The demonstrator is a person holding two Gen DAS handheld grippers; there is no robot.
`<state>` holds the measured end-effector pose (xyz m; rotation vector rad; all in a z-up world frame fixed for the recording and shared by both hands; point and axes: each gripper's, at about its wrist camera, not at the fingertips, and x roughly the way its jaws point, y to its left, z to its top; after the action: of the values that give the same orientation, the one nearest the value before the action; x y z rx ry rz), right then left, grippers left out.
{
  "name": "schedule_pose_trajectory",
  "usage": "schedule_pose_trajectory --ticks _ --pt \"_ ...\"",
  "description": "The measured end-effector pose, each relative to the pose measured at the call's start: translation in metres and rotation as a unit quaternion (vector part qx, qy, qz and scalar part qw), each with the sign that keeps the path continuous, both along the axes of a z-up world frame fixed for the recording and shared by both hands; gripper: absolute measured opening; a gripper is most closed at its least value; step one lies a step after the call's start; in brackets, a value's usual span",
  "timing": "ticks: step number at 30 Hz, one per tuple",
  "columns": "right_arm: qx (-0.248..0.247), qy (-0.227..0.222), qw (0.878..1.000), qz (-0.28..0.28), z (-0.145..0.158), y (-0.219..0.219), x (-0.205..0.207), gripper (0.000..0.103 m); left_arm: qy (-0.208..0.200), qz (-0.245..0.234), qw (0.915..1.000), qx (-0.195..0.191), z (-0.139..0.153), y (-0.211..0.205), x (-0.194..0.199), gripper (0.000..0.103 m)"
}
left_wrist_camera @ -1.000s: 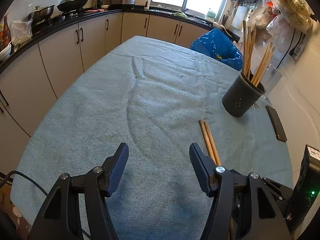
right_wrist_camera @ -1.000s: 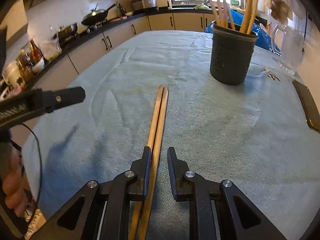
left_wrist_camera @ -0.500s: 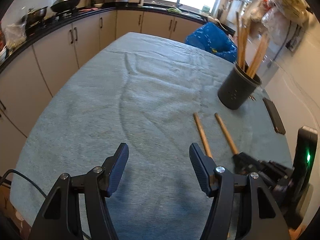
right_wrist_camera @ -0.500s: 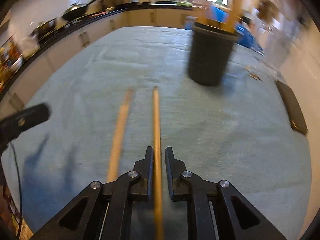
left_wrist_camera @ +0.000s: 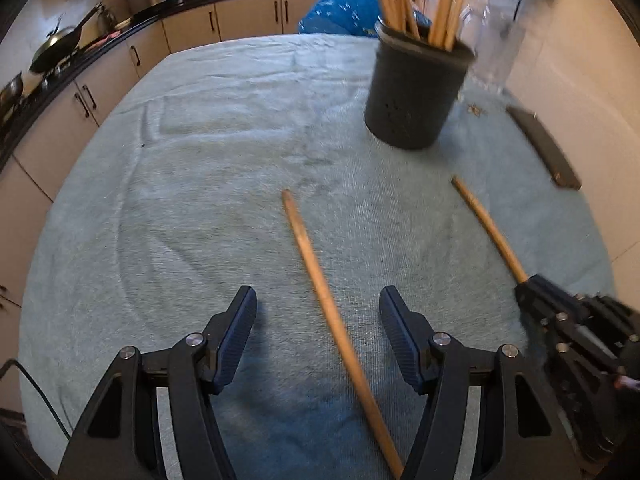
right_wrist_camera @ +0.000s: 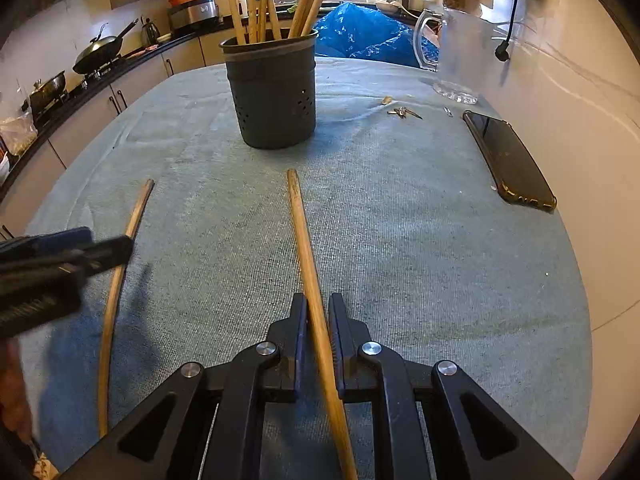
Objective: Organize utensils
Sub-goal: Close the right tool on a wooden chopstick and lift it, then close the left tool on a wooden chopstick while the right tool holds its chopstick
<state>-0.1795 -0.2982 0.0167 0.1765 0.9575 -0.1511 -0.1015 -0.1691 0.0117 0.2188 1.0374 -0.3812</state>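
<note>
While the right gripper has its two fingers pressed together on one chopstick, that stick runs forward out of the jaws and its far tip points at the dark utensil holder, stopping short of the holder's base. The left gripper stands about half open with nothing held; the second chopstick lies on the cloth in the gap between its fingers, touching neither pad, and its far tip also aims toward the utensil holder but lies well short of it. Seen from the right wrist, this loose chopstick lies to the left of the gripped one, further from the holder's foot. The holder stands upright on the grey-green tablecloth and is already stuffed with other chopsticks. To the right of the holder a dark phone lies flat, and behind it stand a clear jug and a blue plastic bag.
</note>
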Motion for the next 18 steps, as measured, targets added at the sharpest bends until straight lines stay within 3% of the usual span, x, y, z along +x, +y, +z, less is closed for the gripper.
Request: schedule_pose_trajectory --ticks 2,3,4,6,15,18 --pt "0.005 -0.001 1.000 0.000 -0.001 -0.002 0.000 0.011 0.001 -0.003 1.0000 0.007 -0.005 -0.003 -0.001 0.056" --pt "0.010 -0.002 1.000 -0.002 -0.001 -0.003 0.000 0.011 -0.008 -0.002 0.9999 0.010 -0.004 -0.003 -0.002 0.046" --pt "0.017 -0.003 1.000 -0.003 -0.001 -0.004 0.000 0.011 -0.010 -0.004 0.9999 0.008 -0.003 -0.002 -0.004 0.029" --pt "0.027 -0.002 1.000 -0.005 -0.001 -0.006 -0.001 0.011 -0.004 -0.008 1.0000 0.003 -0.001 0.001 -0.003 0.011" --pt "0.104 0.031 0.994 0.001 -0.001 -0.017 -0.021 0.008 0.065 -0.032 0.9960 -0.051 0.005 0.040 -0.012 0.008" --pt "0.119 0.040 0.992 0.009 -0.001 -0.020 -0.030 0.009 0.066 -0.035 0.9955 -0.058 0.013 0.050 -0.014 0.012"
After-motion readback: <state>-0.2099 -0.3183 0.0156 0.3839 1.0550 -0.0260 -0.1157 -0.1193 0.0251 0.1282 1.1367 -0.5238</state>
